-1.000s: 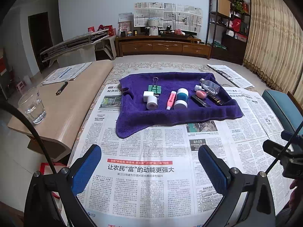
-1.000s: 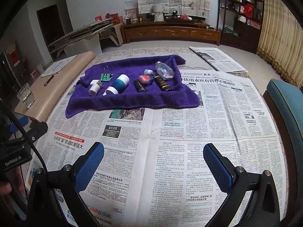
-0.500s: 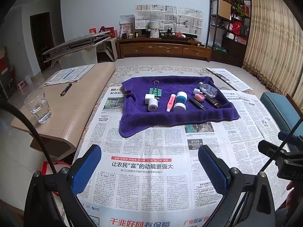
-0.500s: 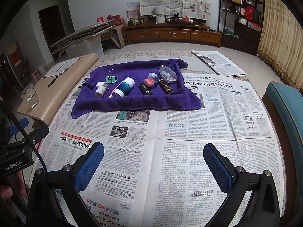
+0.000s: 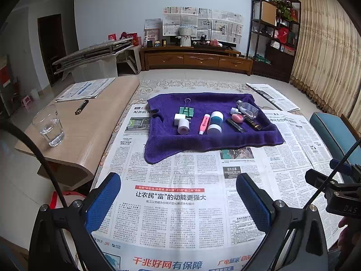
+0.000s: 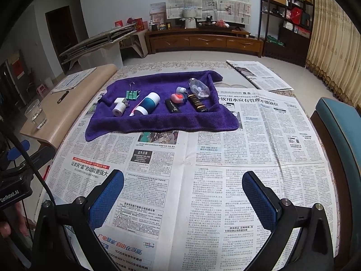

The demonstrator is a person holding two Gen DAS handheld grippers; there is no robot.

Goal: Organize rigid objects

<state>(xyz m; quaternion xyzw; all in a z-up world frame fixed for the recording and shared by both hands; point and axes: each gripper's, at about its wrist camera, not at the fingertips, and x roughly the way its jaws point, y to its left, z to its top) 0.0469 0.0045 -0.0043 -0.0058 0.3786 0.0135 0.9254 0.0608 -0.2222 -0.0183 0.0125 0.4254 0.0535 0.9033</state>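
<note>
Both the left gripper (image 5: 178, 199) and the right gripper (image 6: 182, 197) hang spread wide and empty above the newspaper (image 5: 180, 203). Well ahead of them, small items lie in a row on a purple towel (image 5: 209, 140): a clip (image 5: 186, 111), a teal jar (image 5: 215, 122), a clear bottle (image 5: 248, 110)

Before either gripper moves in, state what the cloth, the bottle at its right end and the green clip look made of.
Purple cloth: soft terry-like fabric, matte, fuzzy, edges rumpled. Bottle: clear, probably plastic; small white pieces show through it. Green clip: glossy painted body with thin wire handles, likely metal.
</note>
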